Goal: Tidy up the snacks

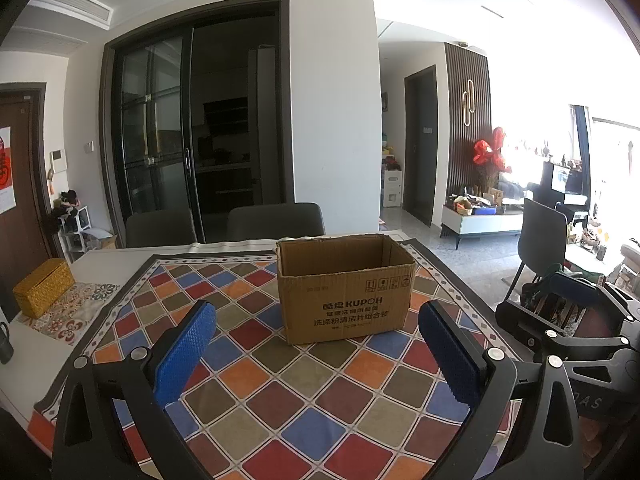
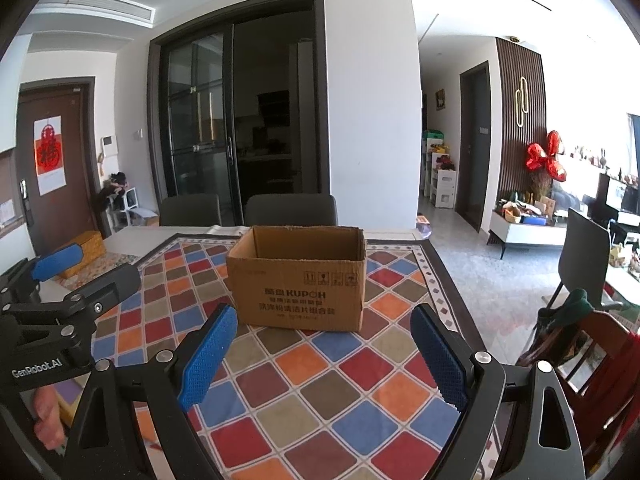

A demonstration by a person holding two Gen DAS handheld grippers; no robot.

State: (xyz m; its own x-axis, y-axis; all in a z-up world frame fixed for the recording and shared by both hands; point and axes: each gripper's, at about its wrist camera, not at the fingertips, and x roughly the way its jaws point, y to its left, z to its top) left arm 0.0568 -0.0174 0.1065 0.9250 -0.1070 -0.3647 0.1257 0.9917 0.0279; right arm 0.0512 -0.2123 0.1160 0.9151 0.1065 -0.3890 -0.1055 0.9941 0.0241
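An open brown cardboard box (image 1: 344, 292) printed "KUPOH" stands upright on the checkered tablecloth (image 1: 280, 392); it also shows in the right wrist view (image 2: 298, 280). What is inside it is hidden. No snacks are in view. My left gripper (image 1: 316, 328) is open and empty, held in front of the box. My right gripper (image 2: 322, 334) is open and empty, also just in front of the box. The left gripper's body shows at the left of the right wrist view (image 2: 60, 300), and the right gripper's body shows at the right of the left wrist view (image 1: 568, 320).
A yellow woven box (image 1: 42, 286) sits on the table's far left. Two dark chairs (image 1: 276, 220) stand behind the table, another (image 2: 588, 256) on the right. A wooden chair (image 2: 592, 360) with clothes is close at the right edge.
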